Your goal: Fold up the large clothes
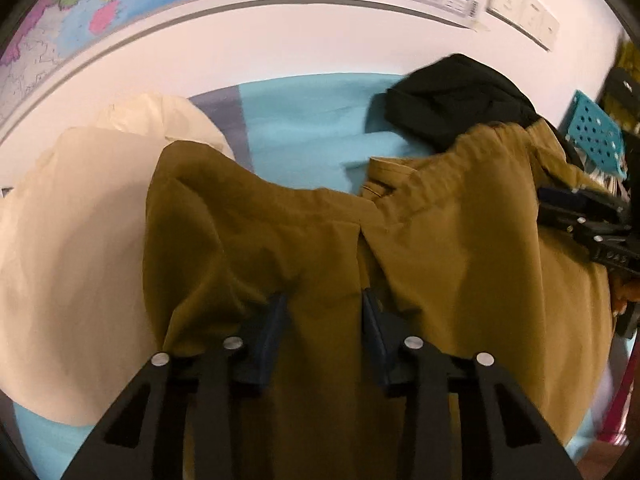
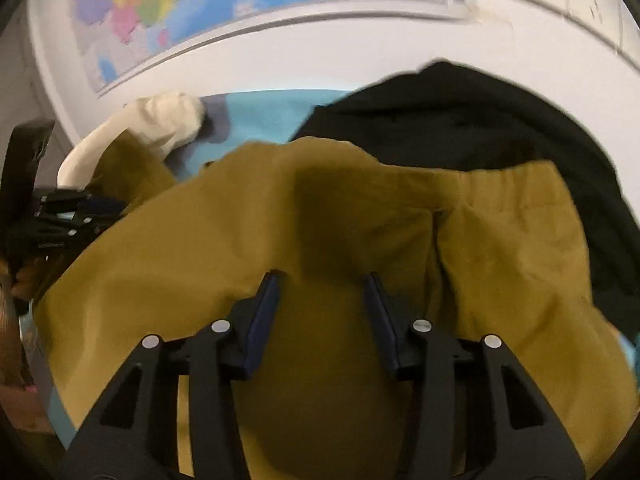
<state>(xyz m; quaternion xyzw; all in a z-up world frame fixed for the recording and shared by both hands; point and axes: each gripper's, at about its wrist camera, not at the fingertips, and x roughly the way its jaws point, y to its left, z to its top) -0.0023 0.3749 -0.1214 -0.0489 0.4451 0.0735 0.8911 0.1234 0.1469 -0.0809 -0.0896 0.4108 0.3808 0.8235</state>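
Mustard-brown woven jacket (image 1: 320, 248) lies spread on the light blue sheet (image 1: 304, 136). Both the left gripper (image 1: 325, 312) and right gripper (image 2: 320, 292) hover part-open over it, pinching nothing; I'd pinch matching edges evenly, clear of the black garment (image 2: 460, 128) behind.

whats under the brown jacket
The brown jacket lies on a blue sheet, overlapping a cream garment and a black garment. Anything else beneath is covered.
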